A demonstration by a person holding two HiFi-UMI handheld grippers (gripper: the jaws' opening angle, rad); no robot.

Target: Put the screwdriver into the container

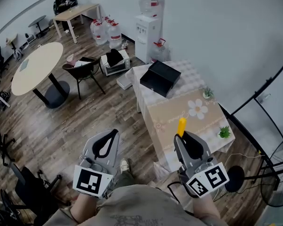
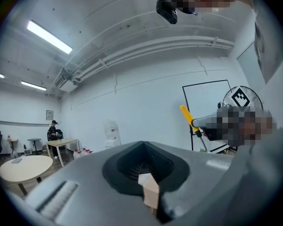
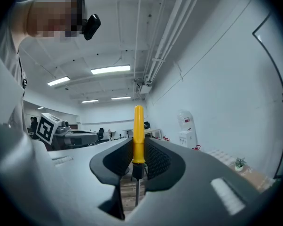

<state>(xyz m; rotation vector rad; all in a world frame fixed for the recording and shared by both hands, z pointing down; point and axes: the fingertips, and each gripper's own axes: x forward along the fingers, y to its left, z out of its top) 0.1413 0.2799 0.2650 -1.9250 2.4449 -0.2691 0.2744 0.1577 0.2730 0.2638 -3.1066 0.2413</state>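
A yellow-handled screwdriver (image 1: 181, 125) stands between the jaws of my right gripper (image 1: 181, 136), which is shut on it. The handle pokes out past the jaw tips, over the near edge of the cloth-covered table (image 1: 193, 122). In the right gripper view the handle (image 3: 138, 134) is upright between the pads, its dark shaft pointing back toward the camera. The black box-like container (image 1: 160, 77) sits at the table's far end, well ahead of the gripper. My left gripper (image 1: 114, 133) hangs over the floor to the left, shut and holding nothing. The screwdriver (image 2: 187, 115) also shows in the left gripper view.
Two small potted plants (image 1: 208, 93) (image 1: 224, 132) stand on the table's right side. A water dispenser (image 1: 148, 31) and bottles are behind the table. A chair (image 1: 82, 71) and a round table (image 1: 34, 68) stand to the left; a fan (image 1: 276, 182) is at right.
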